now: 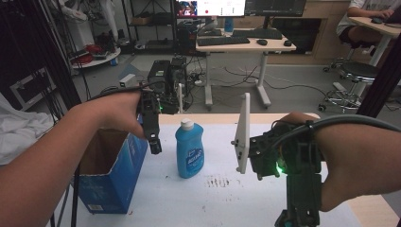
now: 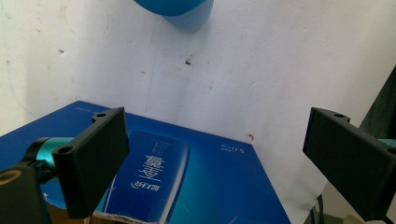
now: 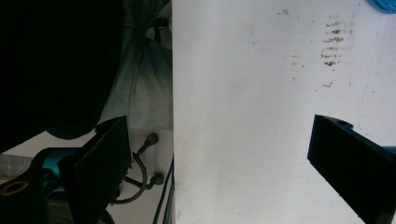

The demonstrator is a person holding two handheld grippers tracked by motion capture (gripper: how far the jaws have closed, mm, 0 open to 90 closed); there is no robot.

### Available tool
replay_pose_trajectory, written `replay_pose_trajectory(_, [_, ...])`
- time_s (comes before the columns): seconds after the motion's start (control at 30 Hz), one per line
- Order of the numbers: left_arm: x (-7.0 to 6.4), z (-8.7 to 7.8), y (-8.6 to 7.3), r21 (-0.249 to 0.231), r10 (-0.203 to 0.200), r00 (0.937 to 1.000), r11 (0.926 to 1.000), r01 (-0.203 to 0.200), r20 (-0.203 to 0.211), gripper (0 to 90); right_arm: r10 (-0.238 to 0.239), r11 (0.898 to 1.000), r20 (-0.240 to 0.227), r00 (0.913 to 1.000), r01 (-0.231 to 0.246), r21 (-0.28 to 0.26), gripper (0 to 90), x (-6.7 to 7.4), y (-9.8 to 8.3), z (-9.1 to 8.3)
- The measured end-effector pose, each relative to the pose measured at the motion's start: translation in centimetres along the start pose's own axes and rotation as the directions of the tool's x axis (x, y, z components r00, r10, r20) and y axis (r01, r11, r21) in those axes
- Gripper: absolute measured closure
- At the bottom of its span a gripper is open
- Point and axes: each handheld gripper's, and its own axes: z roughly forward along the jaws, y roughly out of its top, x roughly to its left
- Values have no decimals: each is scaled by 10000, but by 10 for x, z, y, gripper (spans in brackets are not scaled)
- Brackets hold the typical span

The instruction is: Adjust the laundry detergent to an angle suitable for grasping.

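My guess: bottle goes into box. Blue bottle upright on desk, just beside open blue box. Left hand-held gripper released, above box edge; I'd approach bottle level, mid-body. Right hand-held gripper released, empty.

The sky-blue plastic bottle has a white cap and a darker blue label with white lettering, and the open cardboard box is deep blue outside with white printing and plain brown inside. The white surface carries a patch of dark brownish smudges and a few small specks. Both tools are black, the right tool showing a green light and teal trim, the left tool a smaller green glow.
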Motion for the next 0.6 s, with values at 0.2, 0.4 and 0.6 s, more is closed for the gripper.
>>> replay_pose_trajectory(0.2, [0,-1,-1,-9,46,10000,10000,-46,48,70,-70,10000,-31,10000,70,25,56,0,0,1])
replay_pose_trajectory(0.4, [1,-1,-2,35,-133,9999,9999,133,11,70,-165,9999,-5,9999,165,49,56,1,2,1])
replay_pose_trajectory(0.6, [2,-2,-2,-85,-165,9998,9998,166,83,70,-240,9995,-78,9997,241,219,56,3,1,1])
